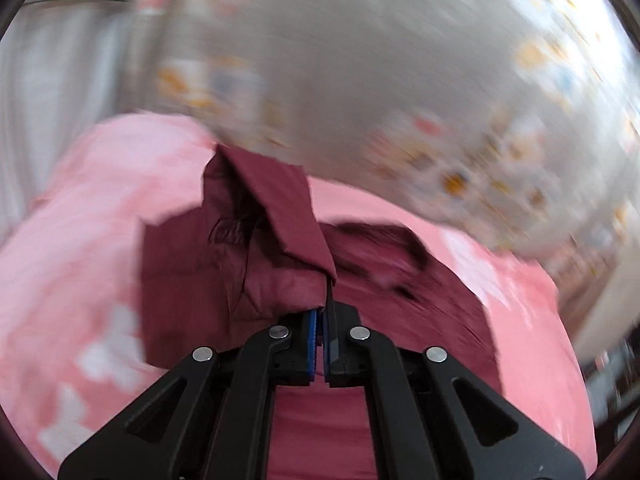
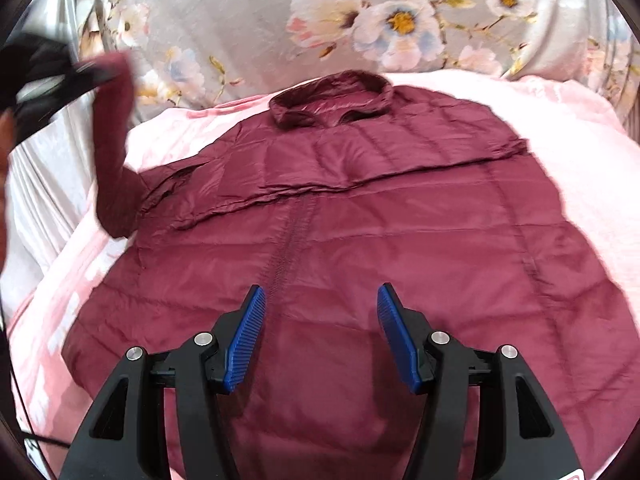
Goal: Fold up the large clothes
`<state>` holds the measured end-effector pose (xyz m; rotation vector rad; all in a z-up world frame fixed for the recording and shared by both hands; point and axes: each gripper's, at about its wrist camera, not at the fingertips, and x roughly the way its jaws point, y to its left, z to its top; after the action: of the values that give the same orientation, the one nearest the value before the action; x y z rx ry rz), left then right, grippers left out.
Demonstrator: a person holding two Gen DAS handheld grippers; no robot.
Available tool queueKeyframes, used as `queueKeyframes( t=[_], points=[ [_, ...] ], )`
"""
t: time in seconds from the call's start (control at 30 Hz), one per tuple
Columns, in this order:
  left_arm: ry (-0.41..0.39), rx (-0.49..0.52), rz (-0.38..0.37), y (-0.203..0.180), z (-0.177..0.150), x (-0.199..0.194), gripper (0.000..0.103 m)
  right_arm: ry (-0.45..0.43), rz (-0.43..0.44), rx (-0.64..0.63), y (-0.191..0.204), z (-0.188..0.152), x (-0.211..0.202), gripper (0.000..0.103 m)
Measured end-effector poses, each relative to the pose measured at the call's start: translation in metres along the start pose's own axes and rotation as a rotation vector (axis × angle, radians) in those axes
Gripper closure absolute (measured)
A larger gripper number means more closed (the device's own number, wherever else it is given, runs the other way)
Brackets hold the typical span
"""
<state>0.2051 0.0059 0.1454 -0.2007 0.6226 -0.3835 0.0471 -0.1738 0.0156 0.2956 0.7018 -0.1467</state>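
A maroon quilted jacket (image 2: 360,208) lies flat on a pink blanket (image 2: 580,140), collar (image 2: 332,96) at the far end and zip running down the middle. My left gripper (image 1: 323,312) is shut on the jacket's sleeve (image 1: 280,208), whose cloth is pinched between the blue pads and folds up ahead of them. In the right wrist view that sleeve (image 2: 114,140) hangs lifted at the left, below the blurred left gripper (image 2: 80,72). My right gripper (image 2: 320,288) is open over the jacket's lower front, with nothing between its pads.
A grey floral cover (image 2: 240,20) rises behind the blanket. White cloth (image 2: 36,184) lies at the left edge, beside part of a person's hand (image 2: 4,140). The left wrist view is blurred by motion, with the pink blanket (image 1: 60,240) around the jacket.
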Motion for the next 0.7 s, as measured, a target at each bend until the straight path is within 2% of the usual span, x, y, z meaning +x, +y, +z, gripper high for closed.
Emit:
queueKeyframes(
  t=[0.1,0.17,0.27,0.3,0.33,0.37,0.43,0.47,0.53,0.57,0.63,0.7],
  points=[
    [0.131,0.054,-0.103,-0.052,-0.034,0.037,0.098,-0.007,-0.058,-0.033,-0.015,-0.005,-0.011,0.045],
    [0.202,0.055,-0.148,-0.068,-0.056,0.053,0.092,-0.002,-0.085,-0.046,-0.027,-0.008,-0.014,0.044],
    [0.223,0.014,-0.200,-0.061,-0.073,0.047,0.068,0.007,-0.103,-0.056,-0.043,-0.007,-0.017,0.042],
    [0.205,-0.014,-0.206,-0.050,-0.074,0.037,0.049,0.007,-0.105,-0.058,-0.045,-0.004,-0.017,0.042],
    [0.173,-0.051,-0.221,-0.034,-0.075,0.024,0.034,0.004,-0.102,-0.056,-0.048,0.000,-0.018,0.042],
    [0.141,-0.079,-0.231,-0.021,-0.077,0.015,0.030,0.002,-0.091,-0.050,-0.049,0.004,-0.017,0.041],
    [0.094,-0.118,-0.180,0.005,-0.078,0.000,0.028,-0.003,-0.053,-0.027,-0.051,0.014,-0.014,0.040],
    [0.086,-0.136,-0.117,0.024,-0.080,-0.005,0.028,-0.001,-0.024,-0.012,-0.049,0.021,-0.009,0.040],
    [0.109,-0.169,0.028,0.062,-0.089,-0.005,0.029,0.012,0.011,0.004,-0.042,0.032,0.002,0.040],
    [0.120,-0.187,0.059,0.075,-0.092,-0.004,0.031,0.022,0.022,0.016,-0.038,0.038,0.009,0.040],
    [0.170,-0.239,0.118,0.103,-0.099,0.005,0.041,0.051,0.039,0.050,-0.033,0.046,0.027,0.040],
    [0.205,-0.279,0.154,0.126,-0.109,0.010,0.043,0.074,0.035,0.075,-0.029,0.049,0.039,0.040]
  ],
)
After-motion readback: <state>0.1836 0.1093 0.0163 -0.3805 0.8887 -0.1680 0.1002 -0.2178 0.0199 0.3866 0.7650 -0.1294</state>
